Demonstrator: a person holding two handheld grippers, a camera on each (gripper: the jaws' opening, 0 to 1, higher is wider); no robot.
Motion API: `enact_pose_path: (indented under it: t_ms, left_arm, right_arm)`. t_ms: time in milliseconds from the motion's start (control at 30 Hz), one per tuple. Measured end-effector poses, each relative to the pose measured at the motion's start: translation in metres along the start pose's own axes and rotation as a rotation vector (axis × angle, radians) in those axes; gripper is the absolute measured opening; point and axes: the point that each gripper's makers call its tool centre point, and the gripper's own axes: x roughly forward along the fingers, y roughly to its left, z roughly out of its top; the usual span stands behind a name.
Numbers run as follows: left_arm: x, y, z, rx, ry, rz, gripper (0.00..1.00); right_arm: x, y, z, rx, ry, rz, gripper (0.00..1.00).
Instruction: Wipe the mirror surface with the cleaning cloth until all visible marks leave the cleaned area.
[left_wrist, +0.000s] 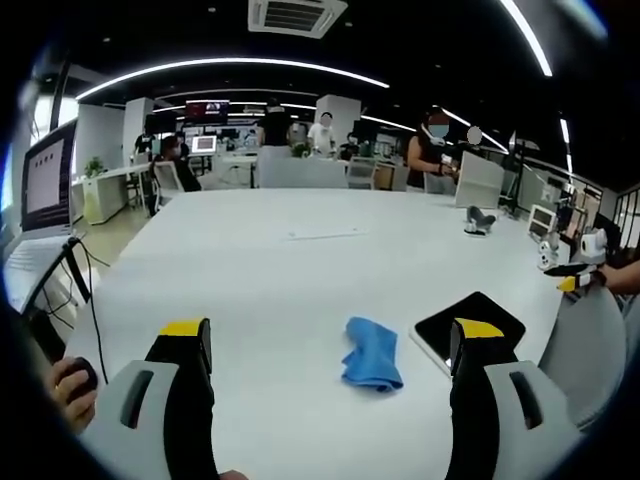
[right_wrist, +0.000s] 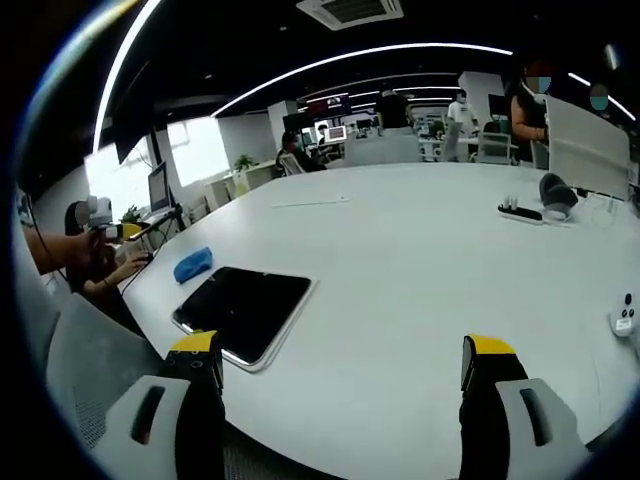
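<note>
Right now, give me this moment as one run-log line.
left gripper: open, empty | right gripper: open, empty | cloth: on table beside mirror | wiping: not begun

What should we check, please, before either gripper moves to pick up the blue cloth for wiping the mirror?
1. Crumpled blue cleaning cloth lies free on the white table, nothing on it: ok.
2. Flat dark rectangular mirror lies on the table, uncovered: ok.
3. Cloth and mirror lie apart, not overlapping: ok.
4. Left gripper open and empty, with the cloth ahead between its jaws: ok.
5. Right gripper open and empty, mirror ahead to its left: ok.
6. Marks on the mirror surface: cannot tell, it reads as plain dark.
</note>
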Motion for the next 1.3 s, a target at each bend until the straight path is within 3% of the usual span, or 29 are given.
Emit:
enact_pose_path:
  t_ms: [633,1000,1300]
  left_arm:
    - [0.005,-0.001,-0.001,-0.004,0.003,-0.003,0.99]
    - [0.007,0.000,-0.013,-0.005,0.028,-0.001,0.99]
    - [0.011,0.001,-0.012,-0.009,0.024,-0.002,0.99]
  right_arm:
    - [0.000,-0.001,-0.001,-0.019,0.003,-0.003,0.99]
    - [0.001,0.000,-0.003,-0.020,0.015,0.000,0.99]
    - [0.001,0.001,-0.004,-0.017,0.026,-0.001,0.99]
